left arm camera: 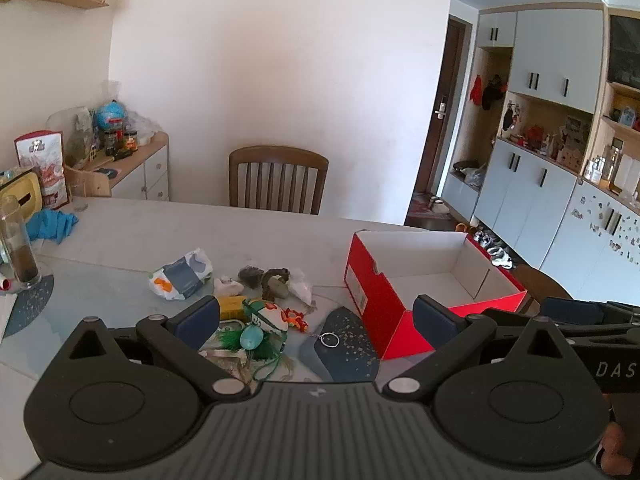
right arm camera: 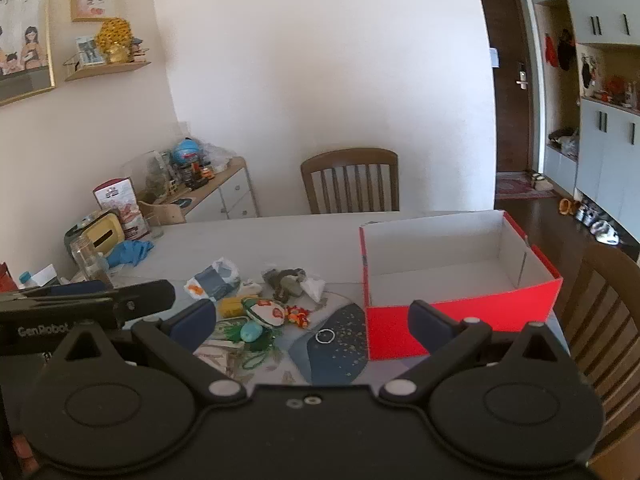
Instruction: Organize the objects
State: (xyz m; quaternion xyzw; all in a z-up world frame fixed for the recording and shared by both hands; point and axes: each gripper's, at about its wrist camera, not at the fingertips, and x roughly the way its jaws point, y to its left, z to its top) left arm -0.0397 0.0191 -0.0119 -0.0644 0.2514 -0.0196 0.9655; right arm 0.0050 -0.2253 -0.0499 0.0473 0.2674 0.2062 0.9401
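Meanwhile we hold the left gripper (left arm camera: 316,314) and right gripper (right arm camera: 312,318) wide apart and empty above the table (right arm camera: 280,236); the trinket pile (right arm camera: 256,312) lies just left of the red box (right arm camera: 460,312), whose white interior gapes by the table's right edge.

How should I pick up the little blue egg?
Probably come straight down from above and pinch the blue egg across its narrow middle, tool fingers either side. It lies on its side atop the green tassel, with the pouch crowding it behind, so a sideways reach looks blocked.
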